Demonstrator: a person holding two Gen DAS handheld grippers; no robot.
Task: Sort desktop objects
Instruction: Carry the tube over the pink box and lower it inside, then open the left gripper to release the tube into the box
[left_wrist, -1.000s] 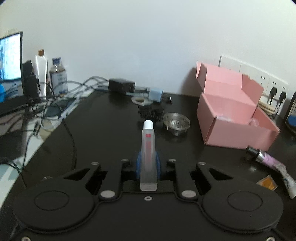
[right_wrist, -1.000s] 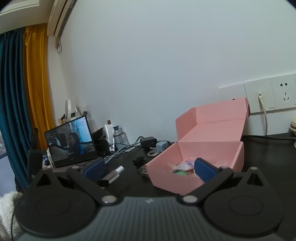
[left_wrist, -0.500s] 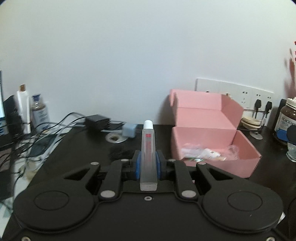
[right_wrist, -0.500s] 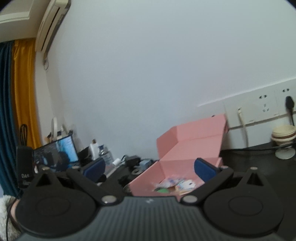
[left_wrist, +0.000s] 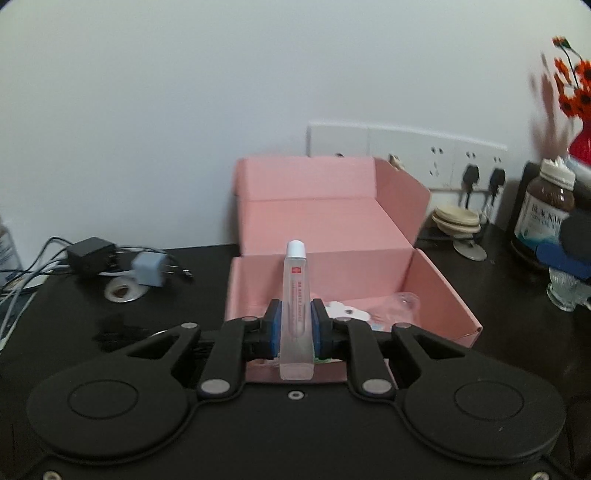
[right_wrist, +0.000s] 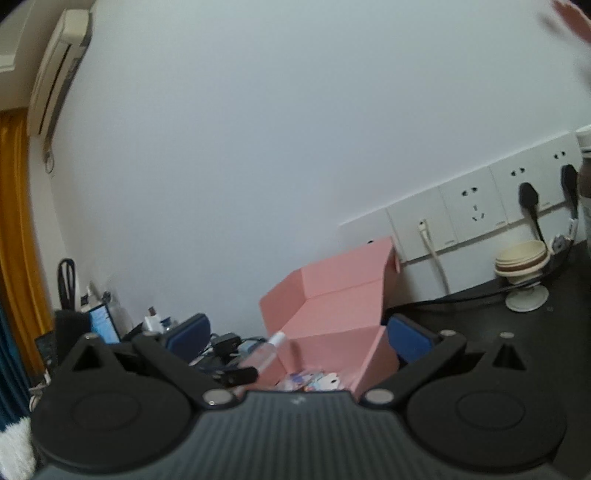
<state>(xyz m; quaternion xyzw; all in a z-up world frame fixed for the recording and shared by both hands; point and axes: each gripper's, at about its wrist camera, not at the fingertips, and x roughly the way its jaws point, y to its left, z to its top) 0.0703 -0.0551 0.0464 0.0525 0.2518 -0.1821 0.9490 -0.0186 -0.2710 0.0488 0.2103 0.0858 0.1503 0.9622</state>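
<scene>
The tube (left_wrist: 295, 295) is made of clear, glossy plastic, and it is closed by a white plastic cap. The box (left_wrist: 321, 221) is formed of matt pink cardboard, smooth on its flaps and walls. The desk (left_wrist: 74, 314) is finished in a dark, faintly shiny surface. The left gripper (left_wrist: 295, 325) is built of matt black plastic, its blue pads (left_wrist: 274, 325) look rubbery, and small metal pins are set in its links. The jar (left_wrist: 546, 214) is seen as glossy brown glass or plastic; which one cannot be told. The sockets (right_wrist: 472, 206) are faced with smooth white plastic.
</scene>
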